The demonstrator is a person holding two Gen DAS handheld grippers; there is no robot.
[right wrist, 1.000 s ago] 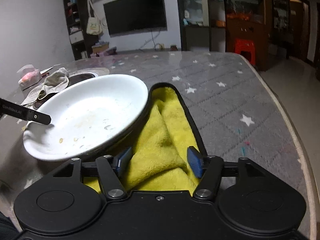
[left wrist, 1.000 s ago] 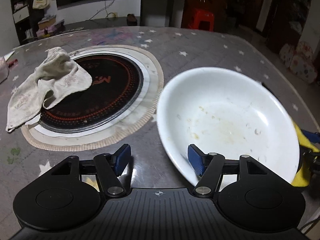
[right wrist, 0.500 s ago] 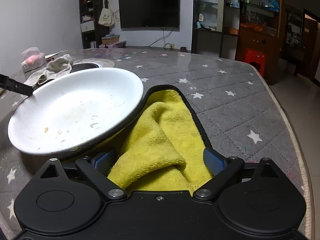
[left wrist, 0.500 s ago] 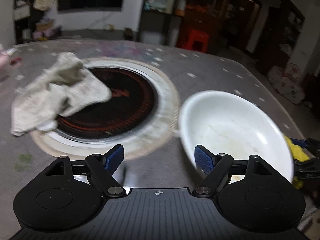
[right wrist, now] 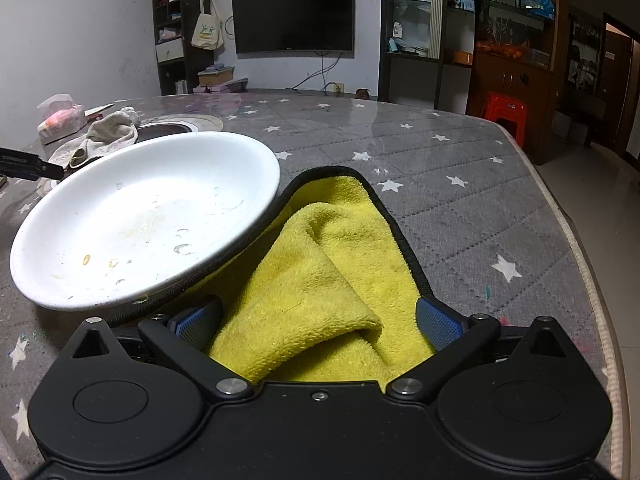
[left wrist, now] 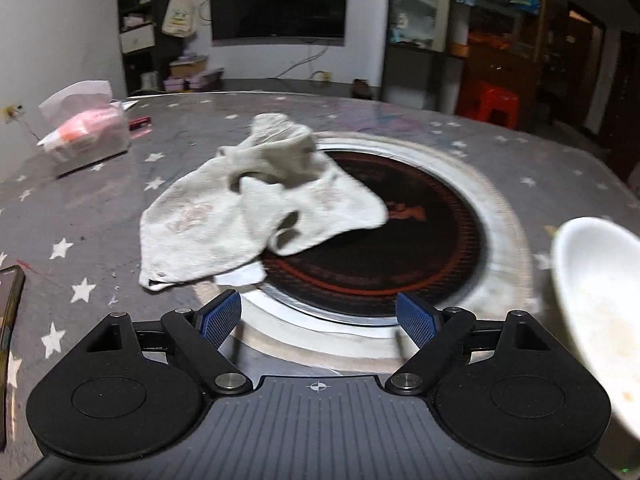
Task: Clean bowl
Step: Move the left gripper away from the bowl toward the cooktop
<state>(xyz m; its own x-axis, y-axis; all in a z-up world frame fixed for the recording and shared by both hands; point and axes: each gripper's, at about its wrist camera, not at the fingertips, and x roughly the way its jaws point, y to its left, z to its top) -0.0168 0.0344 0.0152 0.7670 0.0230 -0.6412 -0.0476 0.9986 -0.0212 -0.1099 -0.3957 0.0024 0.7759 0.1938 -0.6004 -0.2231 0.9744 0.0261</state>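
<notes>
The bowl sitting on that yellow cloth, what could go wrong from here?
The bowl rests partly on the yellow cloth, so if the right gripper, open around the cloth, closes and pulls, the bowl may tip or slide. The left gripper is open and off the bowl, so nothing steadies it.

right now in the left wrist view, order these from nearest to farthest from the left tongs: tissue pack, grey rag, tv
1. grey rag: just ahead of the left tongs, slightly left, draped over the edge of the round cooktop.
2. tissue pack: farther back on the table, far left.
3. tv: on the back wall, beyond the table.
</notes>
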